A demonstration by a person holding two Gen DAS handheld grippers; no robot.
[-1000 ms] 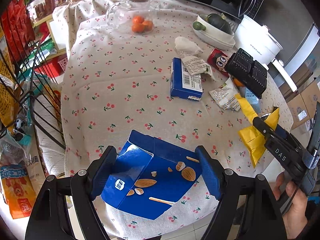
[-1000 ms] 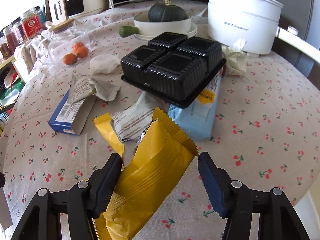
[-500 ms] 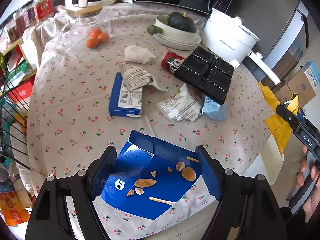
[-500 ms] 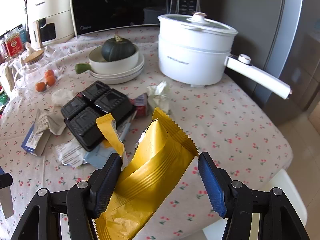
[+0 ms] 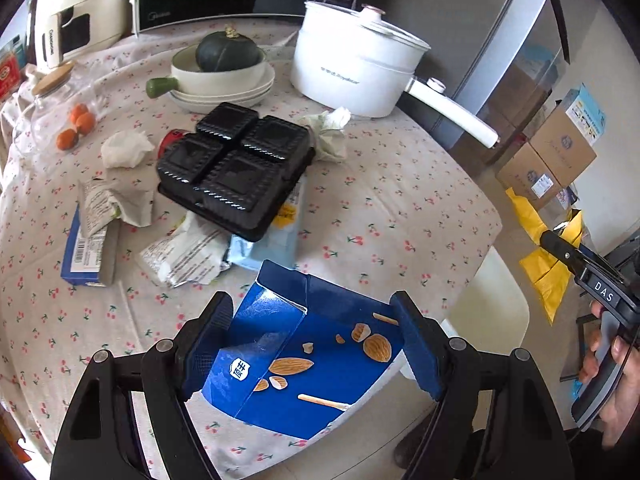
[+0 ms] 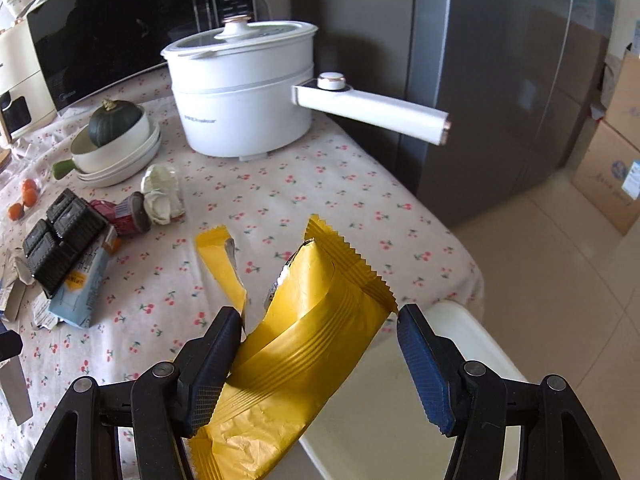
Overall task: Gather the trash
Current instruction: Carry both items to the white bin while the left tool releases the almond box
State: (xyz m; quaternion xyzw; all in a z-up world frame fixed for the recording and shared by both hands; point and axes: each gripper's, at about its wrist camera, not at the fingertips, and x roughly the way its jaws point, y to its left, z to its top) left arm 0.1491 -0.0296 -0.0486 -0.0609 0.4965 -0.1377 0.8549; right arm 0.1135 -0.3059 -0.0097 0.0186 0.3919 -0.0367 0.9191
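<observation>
Jaws of the left gripper (image 5: 310, 344) are clamping a flattened blue carton (image 5: 308, 356), and those of the right gripper (image 6: 320, 354) are holding a torn yellow wrapper (image 6: 296, 352), its far edge lying against one pad only. Both are now hanging past the worktop (image 5: 400, 208) near edge, over a white bin (image 6: 400, 392), having swung away from the clutter since a second ago. Open cloth is lying along that edge. Still lying mid-worktop: one black tray (image 5: 236, 168), two crumpled tissues, one blue box (image 5: 90, 248).
</observation>
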